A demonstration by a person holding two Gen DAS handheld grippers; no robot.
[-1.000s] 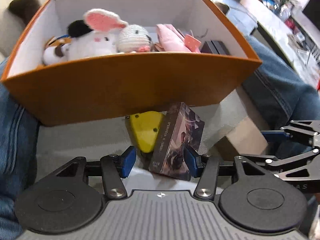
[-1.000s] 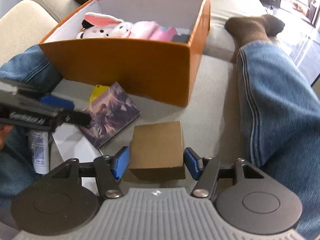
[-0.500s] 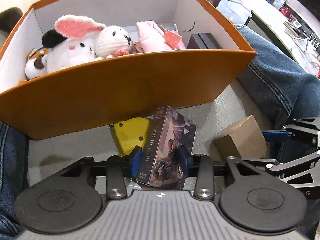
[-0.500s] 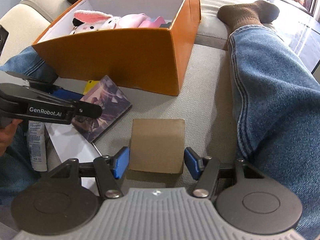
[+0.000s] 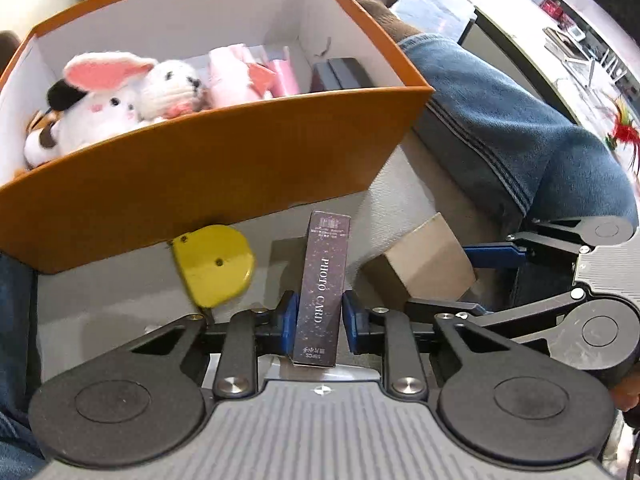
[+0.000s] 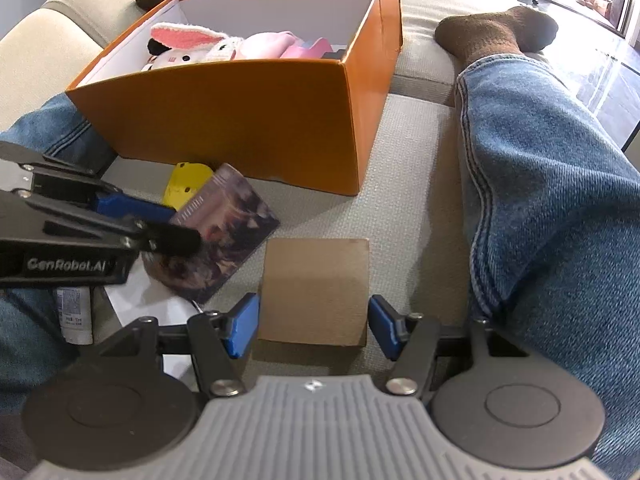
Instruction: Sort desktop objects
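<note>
Left gripper closing on photo card box, pads squeezing thin sides, ready to lift into orange box; right gripper apart around brown cube on sofa, waiting

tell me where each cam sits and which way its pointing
Left wrist: on the left gripper, looking steeply down at the photo card box its closing jaws pinch, orange box beyond; shows a jeans leg and the right gripper.
Right wrist: on the right gripper, looking down at the brown cardboard box between its blue pads; shows both jeans legs and a sock.
Shared: both boxes, the yellow tape measure, the plush toys.
</note>
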